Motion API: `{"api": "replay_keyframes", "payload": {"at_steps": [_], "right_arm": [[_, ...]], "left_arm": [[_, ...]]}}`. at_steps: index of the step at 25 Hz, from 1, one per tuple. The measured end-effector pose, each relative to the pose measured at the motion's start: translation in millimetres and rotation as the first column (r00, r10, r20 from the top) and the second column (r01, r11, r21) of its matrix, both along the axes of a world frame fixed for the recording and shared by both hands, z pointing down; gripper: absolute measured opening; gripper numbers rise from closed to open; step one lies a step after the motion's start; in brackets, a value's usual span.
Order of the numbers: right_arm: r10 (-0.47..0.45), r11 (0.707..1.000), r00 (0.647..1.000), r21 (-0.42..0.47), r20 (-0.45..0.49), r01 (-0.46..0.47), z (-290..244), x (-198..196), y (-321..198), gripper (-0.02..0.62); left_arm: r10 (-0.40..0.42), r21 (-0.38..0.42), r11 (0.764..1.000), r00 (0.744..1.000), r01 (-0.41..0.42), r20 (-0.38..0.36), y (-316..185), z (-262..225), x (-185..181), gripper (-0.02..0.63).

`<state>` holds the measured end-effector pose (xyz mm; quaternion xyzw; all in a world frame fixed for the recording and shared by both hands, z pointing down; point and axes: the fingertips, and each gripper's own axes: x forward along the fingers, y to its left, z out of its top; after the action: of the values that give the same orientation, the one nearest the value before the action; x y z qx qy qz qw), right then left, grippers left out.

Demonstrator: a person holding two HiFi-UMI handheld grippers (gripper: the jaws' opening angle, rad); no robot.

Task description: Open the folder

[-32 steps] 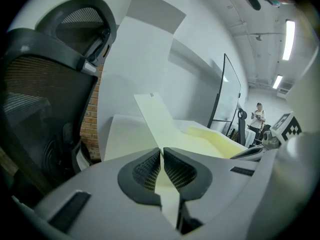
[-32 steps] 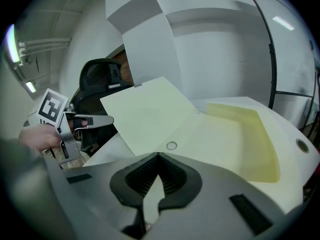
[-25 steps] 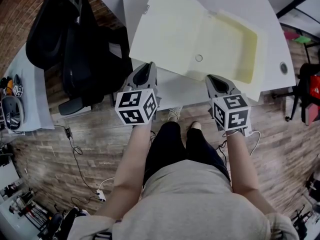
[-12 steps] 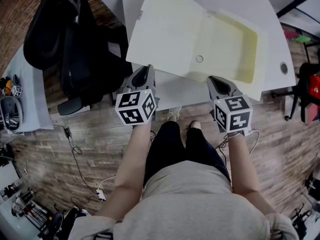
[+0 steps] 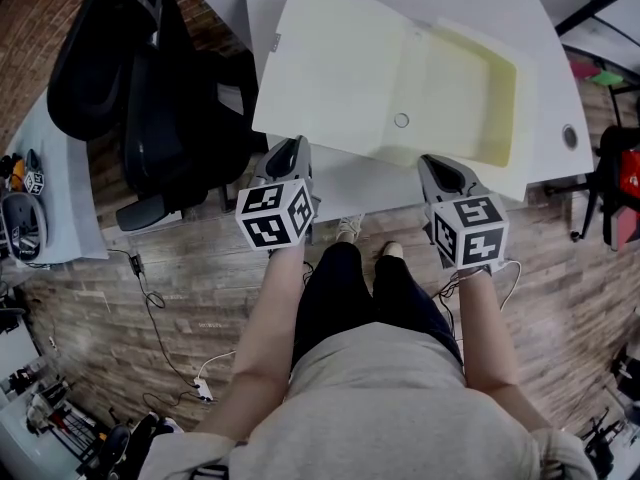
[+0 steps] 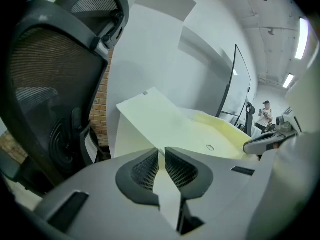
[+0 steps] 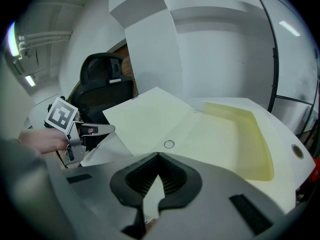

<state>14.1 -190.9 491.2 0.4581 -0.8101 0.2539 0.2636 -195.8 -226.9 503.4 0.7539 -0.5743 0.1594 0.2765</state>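
- Far left, a black chair stands tight against the end of the bench. The folder pokes a corner out over it. That is the one thing I'd expect it to snag on if pushed further that way.
- The left gripper sits at the near edge of the cover. Its fingers stand a narrow slit apart, having just been easing open. The thin edge runs between them and is not squeezed.
- The folder lies open on the bench. The cover is spread to the left, the deeper yellowish pocket half lies to the right, and a small ring sits near the fold.
- My read on handling: it's light, thin and smooth, so it will likely skate on the bench top.
- The cover looks bendy and its far corner floats a little above the bench. The pocket half looks stiffer.
- The best hold looks like a free edge or corner, pinched flat, with the stiffer half as the anchor.
- The right gripper sits at the pocket half's near edge. Its fingers are pressed together at the tips, and it looks like a pinch on that edge, pinning the folder.
- Further right there is a round hole in the bench, well apart from the folder. Something red stands off the bench end. Nothing lies on the folder itself.
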Motion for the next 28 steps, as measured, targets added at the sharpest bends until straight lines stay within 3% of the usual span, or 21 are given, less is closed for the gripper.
{"api": "replay_keyframes", "payload": {"at_steps": [13, 23, 28], "right_arm": [[-0.012, 1.0, 1.0, 0.001, -0.004, 0.012, -1, 2, 1, 0.02], [-0.025, 1.0, 1.0, 0.005, 0.0, 0.025, 0, 1, 0, 0.02], [-0.034, 0.999, 0.999, 0.002, 0.008, 0.034, 0, 1, 0, 0.02]], "left_arm": [[-0.007, -0.071, 0.997, 1.0, 0.008, 0.007, 3, 14, -3, 0.058], [0.029, -0.108, 0.994, 0.993, -0.016, 0.114, 2, 24, -2, 0.075], [0.029, -0.118, 0.993, 0.992, -0.014, 0.122, 1, 25, -2, 0.077]]}}
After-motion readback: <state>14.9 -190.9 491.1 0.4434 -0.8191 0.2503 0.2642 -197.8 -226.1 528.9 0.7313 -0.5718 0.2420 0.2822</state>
